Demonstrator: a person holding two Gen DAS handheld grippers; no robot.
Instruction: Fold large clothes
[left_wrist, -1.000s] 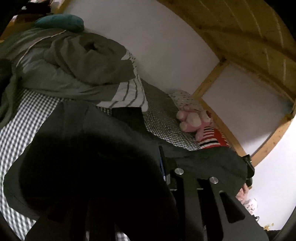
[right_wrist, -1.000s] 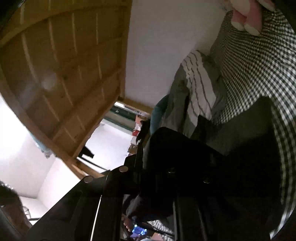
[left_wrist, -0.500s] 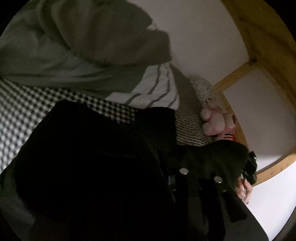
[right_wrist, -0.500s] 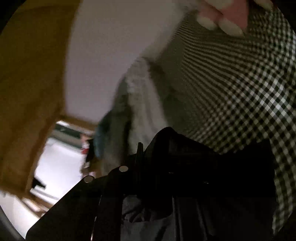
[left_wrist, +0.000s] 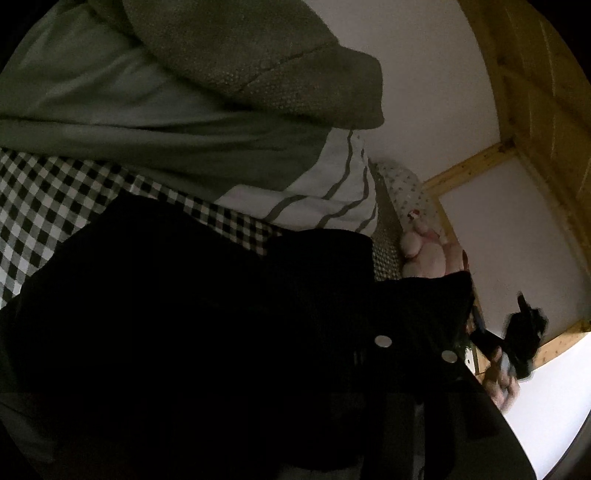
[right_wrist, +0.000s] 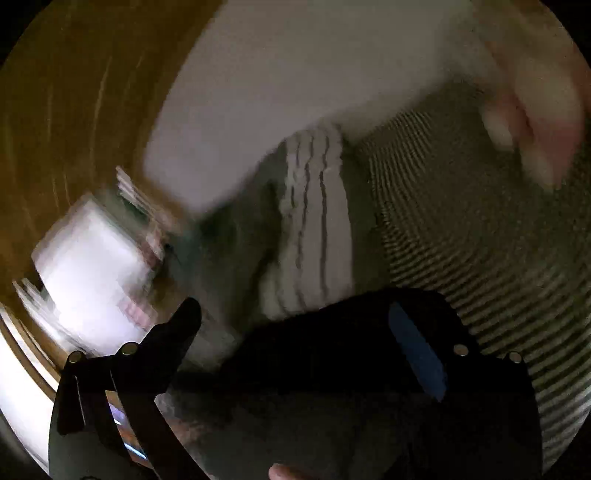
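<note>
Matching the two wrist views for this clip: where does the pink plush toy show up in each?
Left wrist: the pink plush toy lies right of centre, at the far edge of the checked bedding, partly hidden by the dark garment.
Right wrist: blurred, at the upper right edge.
Shared landmark: the white cloth with grey stripes.

One dark garment (left_wrist: 192, 317), one plush toy (left_wrist: 424, 254), one striped duvet (left_wrist: 325, 199).
</note>
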